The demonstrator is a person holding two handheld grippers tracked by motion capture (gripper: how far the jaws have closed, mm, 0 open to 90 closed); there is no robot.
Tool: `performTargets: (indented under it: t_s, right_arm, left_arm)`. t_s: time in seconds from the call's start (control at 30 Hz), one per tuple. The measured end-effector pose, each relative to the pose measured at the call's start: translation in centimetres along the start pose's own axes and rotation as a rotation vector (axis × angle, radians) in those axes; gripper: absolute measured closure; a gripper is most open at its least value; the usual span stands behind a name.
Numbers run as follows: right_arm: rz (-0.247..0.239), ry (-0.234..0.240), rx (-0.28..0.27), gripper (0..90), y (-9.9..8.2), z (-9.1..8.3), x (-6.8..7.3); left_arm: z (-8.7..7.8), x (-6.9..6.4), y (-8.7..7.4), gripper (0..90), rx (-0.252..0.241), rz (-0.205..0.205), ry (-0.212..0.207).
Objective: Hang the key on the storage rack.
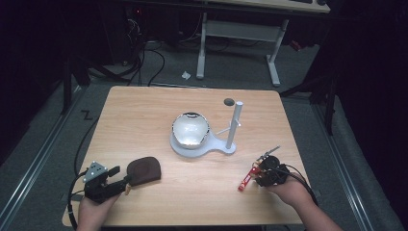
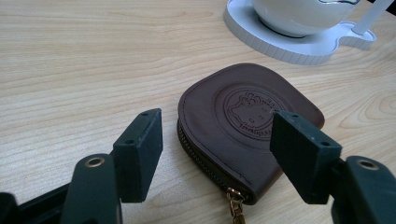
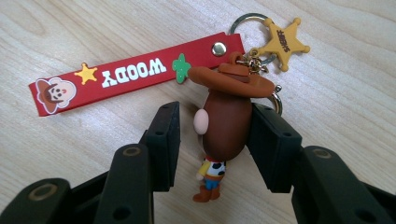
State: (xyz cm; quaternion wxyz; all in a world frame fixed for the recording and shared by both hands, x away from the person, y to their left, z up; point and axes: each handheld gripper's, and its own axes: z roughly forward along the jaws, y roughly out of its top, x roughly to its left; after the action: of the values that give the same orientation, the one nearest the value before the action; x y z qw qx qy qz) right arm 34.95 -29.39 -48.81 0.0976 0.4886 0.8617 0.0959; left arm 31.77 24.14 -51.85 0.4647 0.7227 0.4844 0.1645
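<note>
A wooden bench (image 1: 192, 197) is carrying the items. The left tool (image 2: 217, 158) is sitting with jaws apart, straddling the near edge of a brown leather coin pouch (image 2: 243, 126) lying flat. The right tool (image 3: 215, 144), jaws not fully closed, is surrounding a cowboy figure keychain (image 3: 226, 121); one jaw is touching it. Its red strap (image 3: 135, 77) is lying just beyond.

Your left claw (image 1: 126, 182): black body, grey three-cornered plate on top, black cable trailing. Right claw (image 1: 254, 172): black too. Both have matte black blocky pads (image 2: 140, 151) with small holes, brass-ringed screw eyes.
</note>
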Motion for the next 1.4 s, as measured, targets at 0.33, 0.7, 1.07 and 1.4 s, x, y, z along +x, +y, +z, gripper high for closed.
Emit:
performTargets:
  t_s: [0.33,0.7,1.07,1.4]
  right_arm:
    - [0.009,0.023,0.0,64.8,0.0,0.4,-0.4]
    - [0.019,0.072,0.0,66.3,-0.3,-1.2,-0.5]
    - [0.009,0.105,-0.015,66.5,-0.3,-4.0,-0.5]
    - [-0.004,0.121,-0.016,66.5,0.2,-6.9,-0.2]
  left_arm:
    - [0.0,0.0,0.0,34.7,0.0,-0.002,0.001]
    - [-0.1,0.0,0.0,34.7,-0.004,0.007,0.004]
    - [0.1,-0.2,-0.1,34.7,0.0,0.029,0.007]
    - [0.1,-0.5,-0.1,34.7,0.0,0.045,0.007]
